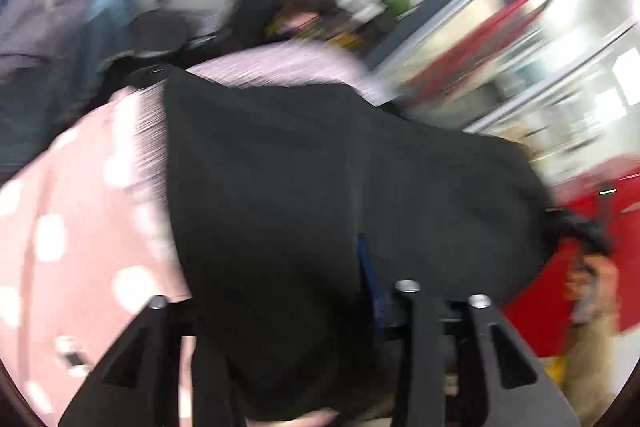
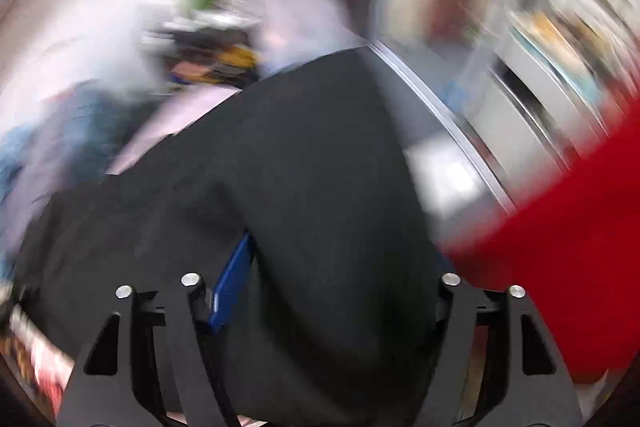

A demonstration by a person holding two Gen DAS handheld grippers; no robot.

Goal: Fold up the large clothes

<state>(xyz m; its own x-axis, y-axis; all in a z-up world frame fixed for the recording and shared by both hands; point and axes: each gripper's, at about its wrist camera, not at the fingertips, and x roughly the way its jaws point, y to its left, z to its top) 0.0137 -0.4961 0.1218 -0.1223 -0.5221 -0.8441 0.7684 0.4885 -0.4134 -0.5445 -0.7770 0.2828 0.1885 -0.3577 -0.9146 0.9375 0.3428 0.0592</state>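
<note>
In the left wrist view, far left, a pink spotted cloth (image 1: 72, 227) lies under a black garment (image 1: 300, 187), which drapes over the left gripper (image 1: 320, 301); fingers spread, but the fabric hides the tips, so a grip cannot be told. Right of it, something red (image 1: 560, 299), blurred. In the right wrist view the garment covers the gap of the right gripper (image 2: 320, 283), fingers wide apart, one blue pad (image 2: 232, 287) showing.
</note>
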